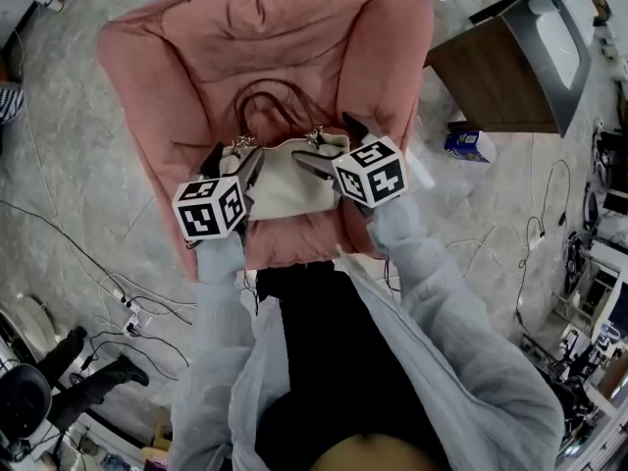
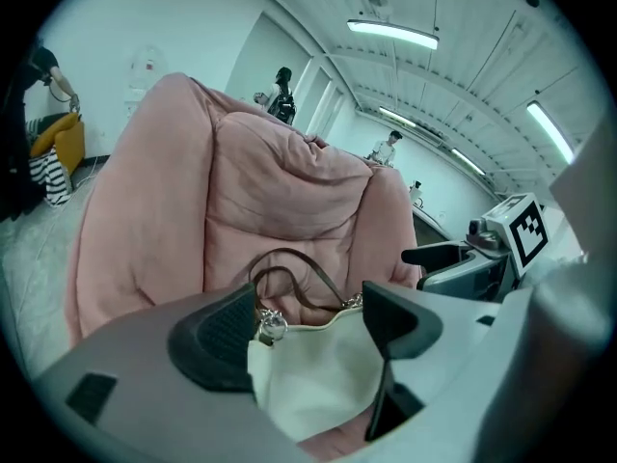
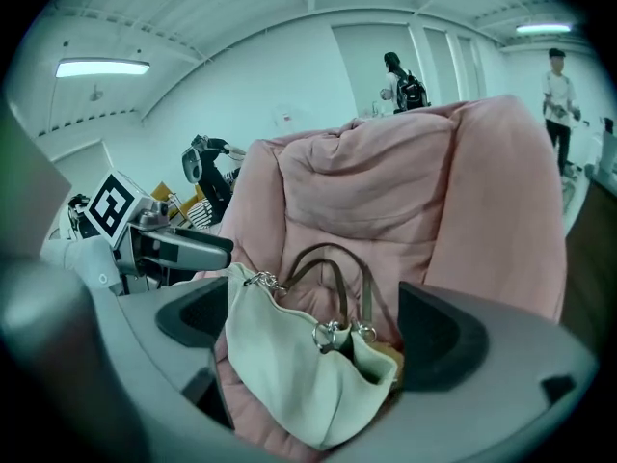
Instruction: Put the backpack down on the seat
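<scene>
Pink armchair (image 1: 270, 37): soft, puffy fabric with a creased backrest and thick arms; it fills the middle of the head view and stands on the floor.
Bag (image 1: 285, 183): cream, with brown handles (image 3: 333, 268) on metal rings. It lies on the seat cushion, towards the front edge, its handles leaning up against the backrest.
My left gripper (image 1: 233, 162): jaws wide apart. It hangs over the bag's left end; in its own view the bag shows in the gap, but neither pad presses on it.
My right gripper (image 1: 332, 145): jaws wide apart too, over the bag's right end, where the open mouth of the bag shows between the pads without being pinched.
Grippers to each other: side by side above the seat front, each one showing in the edge of the other's view.
My sleeves (image 1: 224, 302): light grey, reaching forward from my body to both grippers.
Floor (image 1: 69, 180): grey and mottled like stone, with loose dark cables (image 1: 118, 307) trailing across it on my left.
Cabinet (image 1: 496, 62): wood-sided, just beside the chair's right arm, with a small blue box (image 1: 469, 143) on the floor at its foot.
Room: pale walls and a ribbed white ceiling with long strip lights (image 2: 390, 34).
People (image 3: 405, 85): a few stand well behind the chair, too small to say more.
</scene>
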Motion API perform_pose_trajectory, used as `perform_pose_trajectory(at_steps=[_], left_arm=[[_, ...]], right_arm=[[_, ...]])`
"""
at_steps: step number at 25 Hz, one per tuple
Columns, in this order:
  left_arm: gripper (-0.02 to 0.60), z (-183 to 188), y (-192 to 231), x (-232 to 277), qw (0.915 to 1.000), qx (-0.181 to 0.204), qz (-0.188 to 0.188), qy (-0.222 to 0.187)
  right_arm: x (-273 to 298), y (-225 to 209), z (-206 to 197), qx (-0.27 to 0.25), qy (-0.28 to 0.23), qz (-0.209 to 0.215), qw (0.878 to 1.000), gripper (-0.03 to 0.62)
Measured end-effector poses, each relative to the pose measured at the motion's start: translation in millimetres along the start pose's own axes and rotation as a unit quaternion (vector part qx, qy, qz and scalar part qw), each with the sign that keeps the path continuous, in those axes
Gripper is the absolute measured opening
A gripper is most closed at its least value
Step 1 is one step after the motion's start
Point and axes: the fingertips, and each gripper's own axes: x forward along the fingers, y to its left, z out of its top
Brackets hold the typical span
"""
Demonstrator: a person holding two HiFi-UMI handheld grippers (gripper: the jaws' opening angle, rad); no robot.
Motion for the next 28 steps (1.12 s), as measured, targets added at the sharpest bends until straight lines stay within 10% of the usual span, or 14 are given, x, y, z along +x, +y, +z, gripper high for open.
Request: perform_pose_trajectory(at_steps=[23, 28], left_arm=[[0.359, -63.9, -82.2, -127.2, 0.9954, -0.042, 0.003, -0.086], [0.205, -77.0, -98.0, -163.2, 0.9905, -0.051, 0.021, -0.126]], right_arm=[[-145.3, 60.9, -72.3, 0.065, -0.072, 0.043, 0.994, 0.455], [-182.2, 70.9, -78.8, 0.073, -0.113, 0.045, 0.990, 0.337]])
